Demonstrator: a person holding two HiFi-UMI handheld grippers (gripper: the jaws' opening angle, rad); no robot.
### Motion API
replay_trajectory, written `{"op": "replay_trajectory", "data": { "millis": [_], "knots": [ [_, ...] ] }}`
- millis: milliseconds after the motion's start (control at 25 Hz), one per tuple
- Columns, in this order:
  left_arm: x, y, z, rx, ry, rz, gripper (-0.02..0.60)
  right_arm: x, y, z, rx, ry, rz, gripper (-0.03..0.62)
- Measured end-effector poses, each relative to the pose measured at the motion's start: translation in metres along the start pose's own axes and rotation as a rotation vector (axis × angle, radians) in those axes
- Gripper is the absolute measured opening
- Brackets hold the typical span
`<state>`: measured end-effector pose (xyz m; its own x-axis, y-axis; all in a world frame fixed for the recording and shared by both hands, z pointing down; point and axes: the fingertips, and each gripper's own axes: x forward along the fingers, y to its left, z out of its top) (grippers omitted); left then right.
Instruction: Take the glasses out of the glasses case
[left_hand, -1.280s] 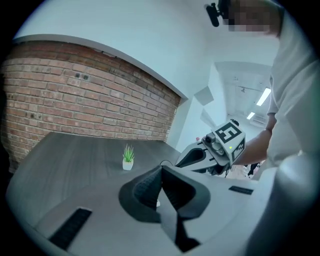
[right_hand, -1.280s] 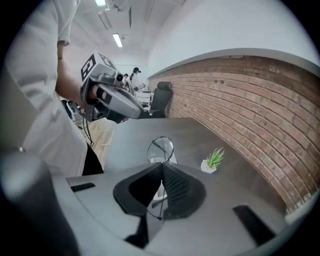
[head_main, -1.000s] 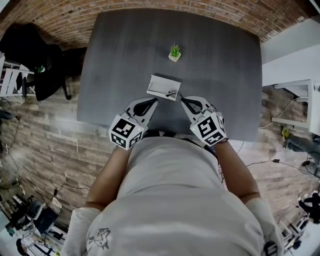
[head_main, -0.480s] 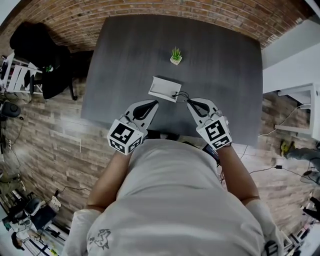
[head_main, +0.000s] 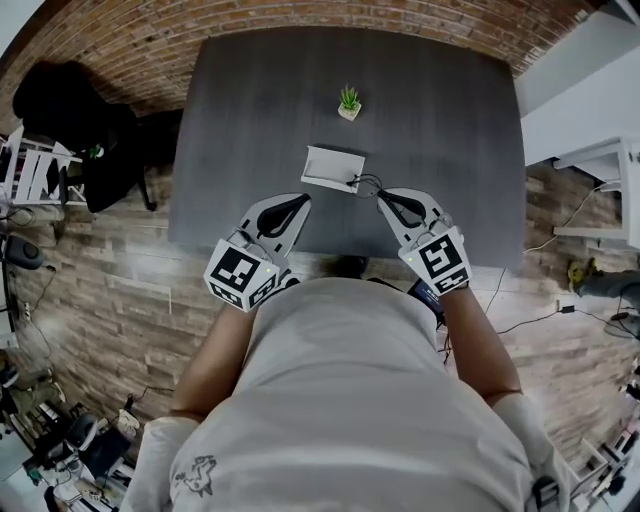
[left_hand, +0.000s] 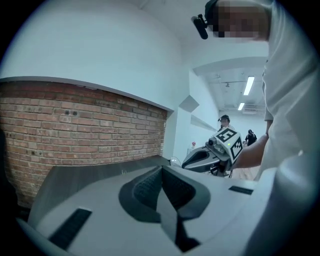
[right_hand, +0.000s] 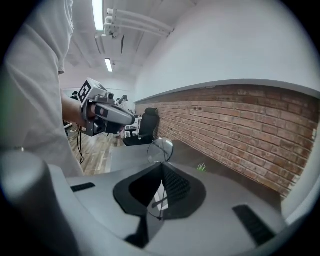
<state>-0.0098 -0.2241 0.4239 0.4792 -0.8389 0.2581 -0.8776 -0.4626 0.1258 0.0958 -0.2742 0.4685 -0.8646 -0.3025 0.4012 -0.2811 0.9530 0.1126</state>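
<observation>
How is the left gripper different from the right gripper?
The right gripper pinches the glasses; the left gripper holds nothing. The left gripper slants in from the left of the case, the right gripper from its right. Both are shut and point toward the case.

Dark grey table set against red brick wall; white plaster above brick. Plank-pattern floor all round, cables trailing at right. Black office chair off table's left edge, white rack beyond. White furniture at right. Lit by ceiling strip lights. Opens into long white-walled room past table end; far end too small to read.
</observation>
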Motion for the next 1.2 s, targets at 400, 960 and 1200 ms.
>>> {"op": "replay_trajectory", "data": {
  "millis": [400,960,1200],
  "knots": [
    [-0.09,0.015,-0.014,0.01,-0.016,-0.052,0.011,0.003,0.067,0.031,0.028,-0.027,-0.09,0.012],
    [-0.201,0.019,-0.046,0.031,-0.044,-0.154,0.011,-0.009,0.191,0.067,0.038,-0.034,-0.224,0.012],
    [-0.208,-0.003,-0.044,0.037,-0.053,-0.196,0.011,-0.039,0.208,0.072,0.047,-0.048,-0.265,0.014]
  ]
}}
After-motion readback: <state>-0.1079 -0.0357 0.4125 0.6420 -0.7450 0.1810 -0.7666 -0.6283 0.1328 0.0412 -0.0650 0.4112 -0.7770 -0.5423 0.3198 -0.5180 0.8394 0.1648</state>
